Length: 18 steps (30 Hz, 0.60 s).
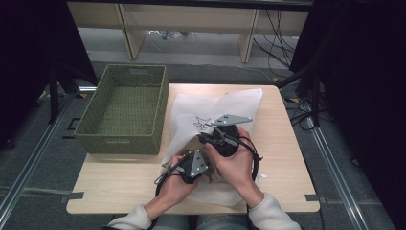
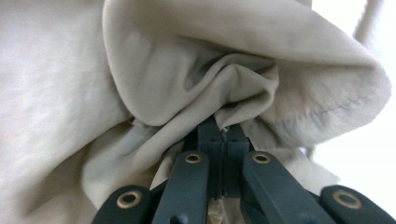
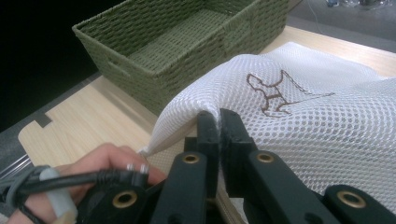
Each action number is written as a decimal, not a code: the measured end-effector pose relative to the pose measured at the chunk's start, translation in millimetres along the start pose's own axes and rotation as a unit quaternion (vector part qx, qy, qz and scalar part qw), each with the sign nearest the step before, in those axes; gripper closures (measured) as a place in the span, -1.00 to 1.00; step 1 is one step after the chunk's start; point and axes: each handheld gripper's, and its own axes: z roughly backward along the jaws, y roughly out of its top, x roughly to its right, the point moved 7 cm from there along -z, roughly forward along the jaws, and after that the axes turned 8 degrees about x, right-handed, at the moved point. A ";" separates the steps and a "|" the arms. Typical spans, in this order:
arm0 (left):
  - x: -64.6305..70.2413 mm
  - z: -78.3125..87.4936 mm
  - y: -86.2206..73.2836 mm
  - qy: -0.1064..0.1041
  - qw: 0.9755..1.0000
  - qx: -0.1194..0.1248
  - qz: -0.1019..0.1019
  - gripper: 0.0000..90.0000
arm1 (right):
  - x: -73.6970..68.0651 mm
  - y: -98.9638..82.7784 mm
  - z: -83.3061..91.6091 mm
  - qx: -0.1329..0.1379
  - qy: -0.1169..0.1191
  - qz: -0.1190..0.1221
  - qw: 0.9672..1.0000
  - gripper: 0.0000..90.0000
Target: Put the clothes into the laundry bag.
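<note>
A white mesh bag [image 1: 215,103] with a brown star drawing lies on the wooden table [image 1: 282,158]. In the right gripper view my right gripper [image 3: 218,116] is shut on the raised edge of the mesh bag [image 3: 317,126]. In the high view that right gripper [image 1: 203,136] sits over the bag's middle. My left gripper [image 1: 207,171] is lower, at the bag's near left side. Up close, the left gripper [image 2: 223,128] is shut on a bunched fold of beige cloth [image 2: 187,60].
A green woven basket [image 1: 117,139] stands empty on the table's left, close to the bag; its corner [image 3: 154,79] lies just beyond the right gripper. The left hand and its cable [image 3: 107,158] sit below the lifted mesh edge. Bare wood shows at the right.
</note>
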 end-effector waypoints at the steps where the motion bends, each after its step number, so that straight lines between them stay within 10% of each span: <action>1: -0.2 -2.3 2.1 0.006 1.000 0.009 0.020 0.97 | 0.2 0.4 -0.5 0.004 0.000 0.001 1.000 0.96; 18: -6.1 -35.6 -11.7 0.017 1.000 -0.007 -0.007 0.89 | 10.7 -6.7 -4.6 -0.017 -0.013 -0.025 0.999 0.96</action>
